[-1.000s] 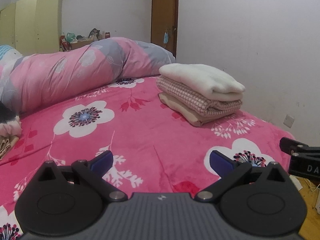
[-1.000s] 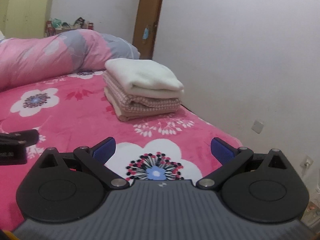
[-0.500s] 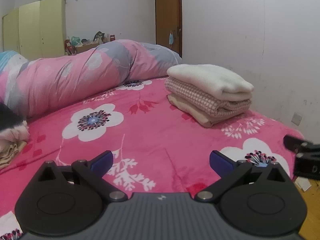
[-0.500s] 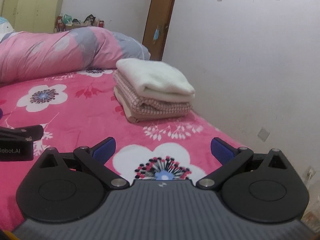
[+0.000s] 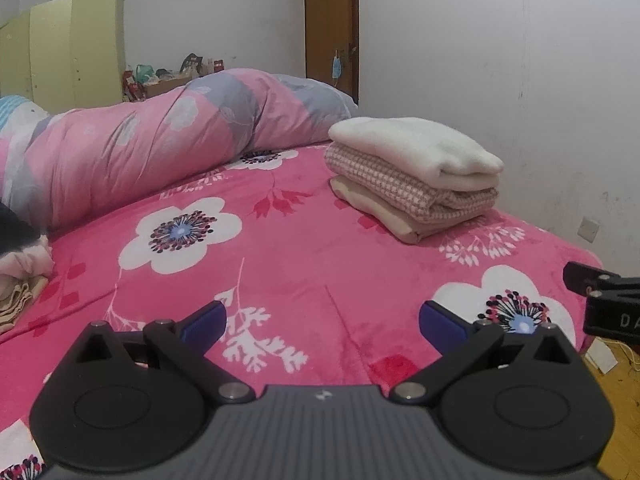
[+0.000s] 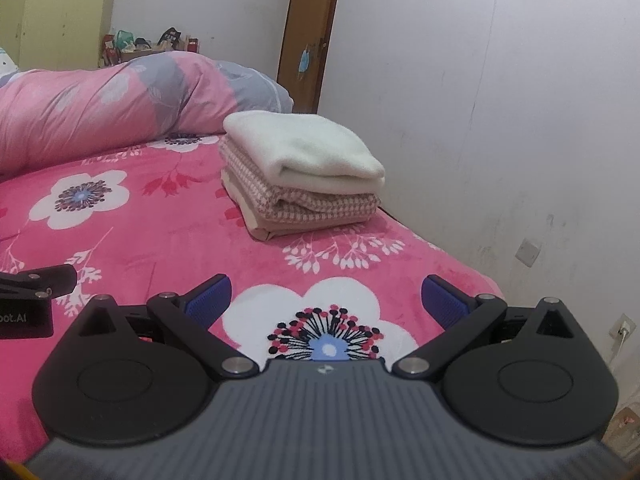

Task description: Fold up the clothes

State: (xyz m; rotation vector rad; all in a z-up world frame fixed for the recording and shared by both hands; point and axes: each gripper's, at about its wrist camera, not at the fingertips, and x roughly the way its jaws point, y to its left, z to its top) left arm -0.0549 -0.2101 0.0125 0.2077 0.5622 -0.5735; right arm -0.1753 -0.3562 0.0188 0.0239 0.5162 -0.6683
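Observation:
A stack of three folded clothes rests on the pink floral bed near the wall: a cream piece on top, a pink checked one under it, a beige one at the bottom. My left gripper hovers open over the bed's near part, well short of the stack, with nothing between its blue pads. My right gripper is open too, above a white flower print, and holds nothing. At the far left edge of the left wrist view lies a heap of unfolded clothes, partly cut off.
A rolled pink and grey quilt lies along the far side of the bed. The white wall runs close along the bed's right side, with a brown door behind. Yellow wardrobes stand at the back left. Wooden floor shows beyond the bed's right corner.
Both grippers have drifted back and turned slightly left, so the stack sits further right in both views. Both stayed open and empty.

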